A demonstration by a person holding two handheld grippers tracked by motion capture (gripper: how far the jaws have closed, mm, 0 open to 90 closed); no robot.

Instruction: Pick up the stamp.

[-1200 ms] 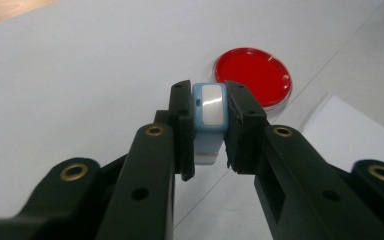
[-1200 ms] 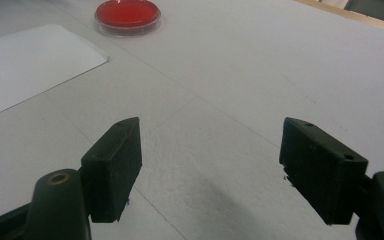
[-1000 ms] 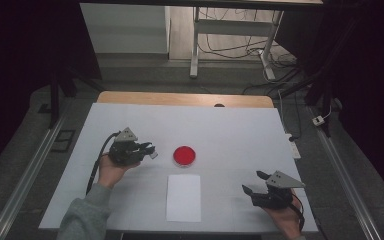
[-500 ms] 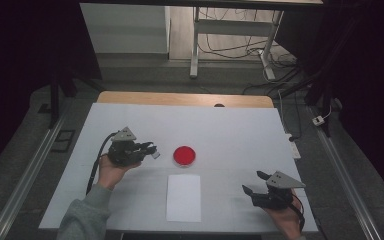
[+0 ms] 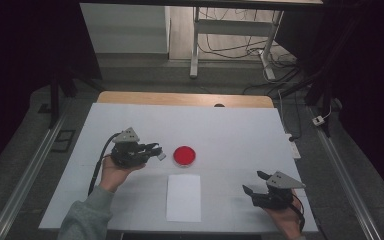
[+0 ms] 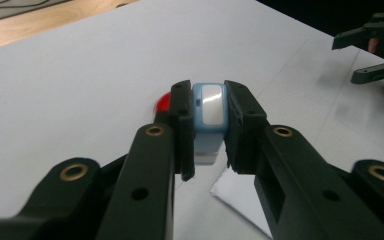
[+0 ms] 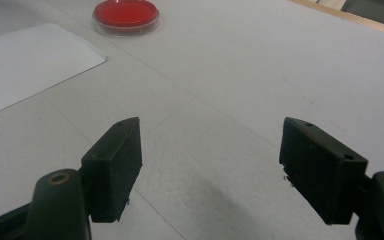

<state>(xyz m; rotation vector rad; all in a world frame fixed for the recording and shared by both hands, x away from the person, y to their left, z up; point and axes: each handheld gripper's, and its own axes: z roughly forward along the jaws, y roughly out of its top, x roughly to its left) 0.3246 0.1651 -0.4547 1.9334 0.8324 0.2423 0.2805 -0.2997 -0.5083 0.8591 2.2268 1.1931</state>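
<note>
White table (image 5: 240, 130), left gripper (image 5: 156, 151) near red dish (image 5: 184, 156)

We saw a small light-blue block (image 6: 209, 107) with a pale glossy face (a stamp, perhaps; we could not tell) clamped upright between the jaws of the left hand-held gripper (image 6: 209, 125), held above the white bench (image 5: 240, 130) just beside a round red dish (image 5: 184, 156), with its whitish lower end showing below the pads.

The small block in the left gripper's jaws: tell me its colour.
Light blue, with a pale glossy face; the block shows best in the left gripper view.
</note>
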